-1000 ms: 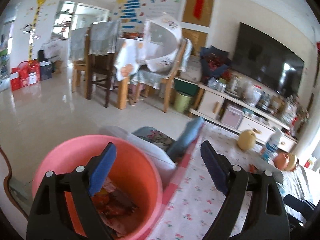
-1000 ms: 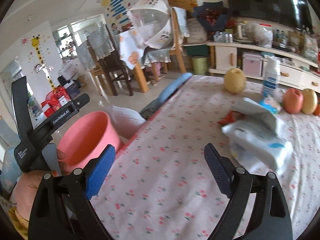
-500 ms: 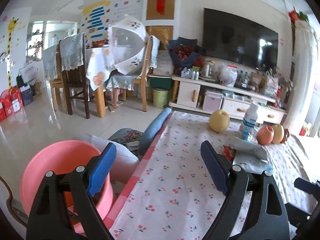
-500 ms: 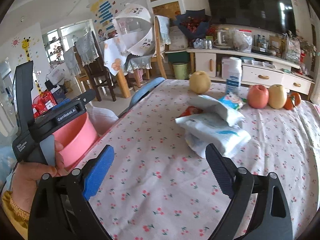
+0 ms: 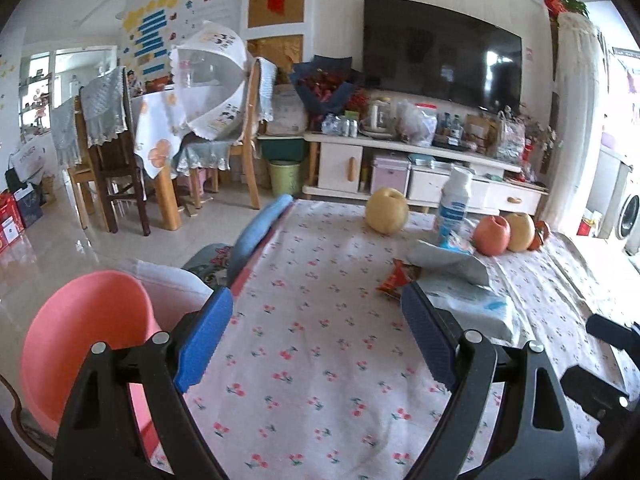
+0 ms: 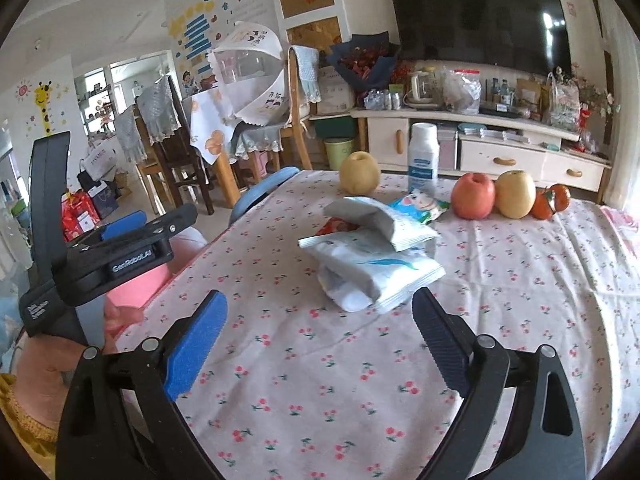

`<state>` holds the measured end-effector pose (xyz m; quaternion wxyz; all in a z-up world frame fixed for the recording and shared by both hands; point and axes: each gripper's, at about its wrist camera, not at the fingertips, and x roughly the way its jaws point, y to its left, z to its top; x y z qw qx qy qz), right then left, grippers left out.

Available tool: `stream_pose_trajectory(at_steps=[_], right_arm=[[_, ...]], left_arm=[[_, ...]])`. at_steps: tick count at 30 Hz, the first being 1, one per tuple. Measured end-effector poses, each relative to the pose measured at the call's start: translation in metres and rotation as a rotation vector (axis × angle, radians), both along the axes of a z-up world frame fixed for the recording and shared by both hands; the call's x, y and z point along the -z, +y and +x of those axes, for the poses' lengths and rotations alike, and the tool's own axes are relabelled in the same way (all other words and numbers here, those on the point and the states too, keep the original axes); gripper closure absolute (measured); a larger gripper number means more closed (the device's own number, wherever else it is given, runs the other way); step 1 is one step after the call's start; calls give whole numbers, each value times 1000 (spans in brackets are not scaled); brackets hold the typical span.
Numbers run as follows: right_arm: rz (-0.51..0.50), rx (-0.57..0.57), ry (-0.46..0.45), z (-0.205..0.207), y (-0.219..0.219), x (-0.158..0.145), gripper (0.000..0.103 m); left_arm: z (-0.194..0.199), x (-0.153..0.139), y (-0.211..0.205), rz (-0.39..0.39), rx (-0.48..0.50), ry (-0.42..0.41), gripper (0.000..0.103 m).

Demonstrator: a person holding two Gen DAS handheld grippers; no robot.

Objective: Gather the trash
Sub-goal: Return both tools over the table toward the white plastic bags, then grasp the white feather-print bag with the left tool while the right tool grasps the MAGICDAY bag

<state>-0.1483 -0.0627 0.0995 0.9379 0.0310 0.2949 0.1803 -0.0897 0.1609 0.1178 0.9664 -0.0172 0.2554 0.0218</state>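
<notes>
A pile of white plastic wrappers (image 6: 376,256) lies mid-table, with a red snack wrapper (image 6: 334,225) and a small blue-and-white packet (image 6: 420,206) beside it. In the left wrist view the white wrappers (image 5: 460,284) and the red wrapper (image 5: 396,278) lie just beyond the right finger. A pink bin (image 5: 80,332) stands off the table's left edge. My left gripper (image 5: 316,336) is open and empty over the tablecloth; it also shows in the right wrist view (image 6: 120,240). My right gripper (image 6: 320,336) is open and empty, just short of the pile.
On the far side of the cherry-print tablecloth (image 6: 500,280) stand a yellow pear (image 6: 359,173), a white bottle (image 6: 424,156), a red apple (image 6: 473,196), another pear (image 6: 515,194) and small oranges (image 6: 554,200). A blue chair back (image 5: 260,228) sits at the table's left edge.
Both grippers have swung right, away from the pink bin and toward the wrappers on the table. The bin's contents have left the left view. Both stay open.
</notes>
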Motion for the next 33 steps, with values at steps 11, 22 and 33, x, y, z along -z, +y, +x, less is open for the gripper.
stream_pose_trajectory(at_steps=[11,22,33], right_arm=[[-25,39,-9,7,-43,8,10],[132,180,135,80,-121,39,10],[169,191,193,148,-144,53,10]], left_arm=[[3,-2,-38,-23,50,66,16],[65,-11,-72,-205,116,133,16],[146,25,-112,-417,135,326,23]])
